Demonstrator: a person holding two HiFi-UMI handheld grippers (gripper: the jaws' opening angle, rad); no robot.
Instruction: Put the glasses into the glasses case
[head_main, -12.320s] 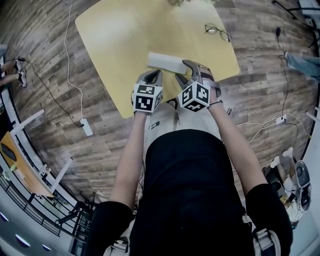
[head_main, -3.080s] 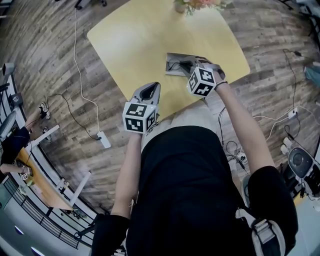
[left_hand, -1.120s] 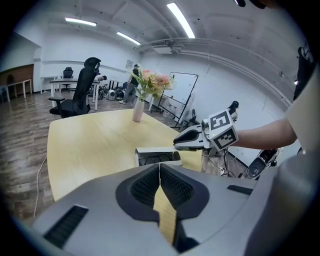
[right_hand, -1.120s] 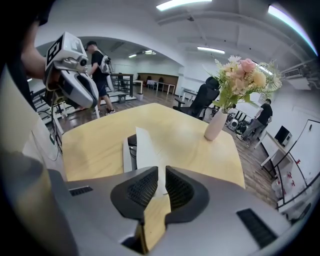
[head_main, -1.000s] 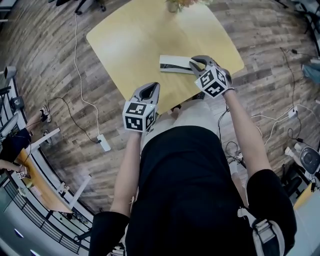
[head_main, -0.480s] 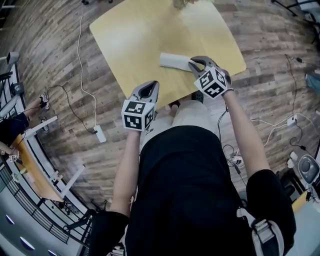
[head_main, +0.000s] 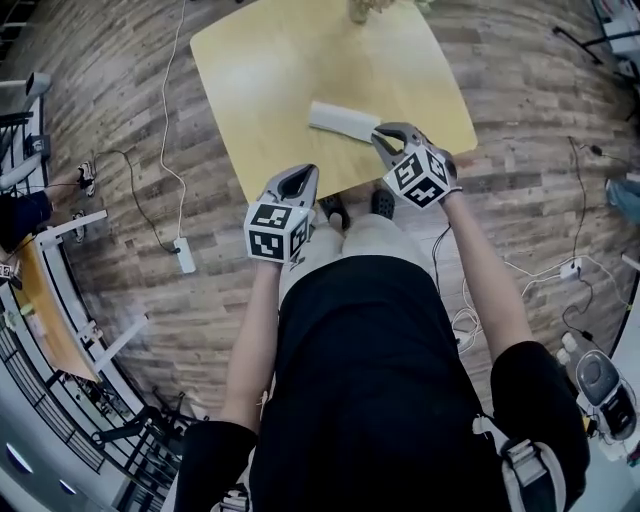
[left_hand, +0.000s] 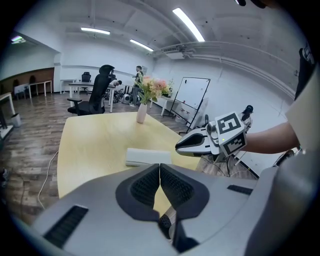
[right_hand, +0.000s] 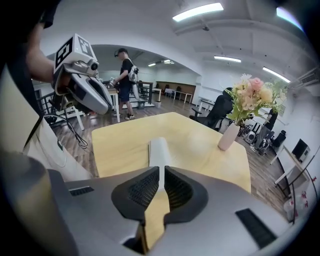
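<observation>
The closed white oblong glasses case (head_main: 343, 120) lies on the pale yellow wooden counter (head_main: 290, 60), toward its near edge. The right gripper (head_main: 385, 135) hangs just beside the case's near end, apart from it. Its jaws have just been closing and stand a narrow slit apart with nothing between. The left gripper (head_main: 298, 175), at the counter's near edge, has its jaws pressed together, empty.

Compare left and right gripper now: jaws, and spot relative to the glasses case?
Jaws: the left gripper's meet at the tips; the right gripper's stand a narrow slit apart.
Place: the right gripper reaches close to one end of the closed glasses case; the left gripper sits at the table's near edge, farther from the case.
Shared: both are empty and point down toward the table.
</observation>
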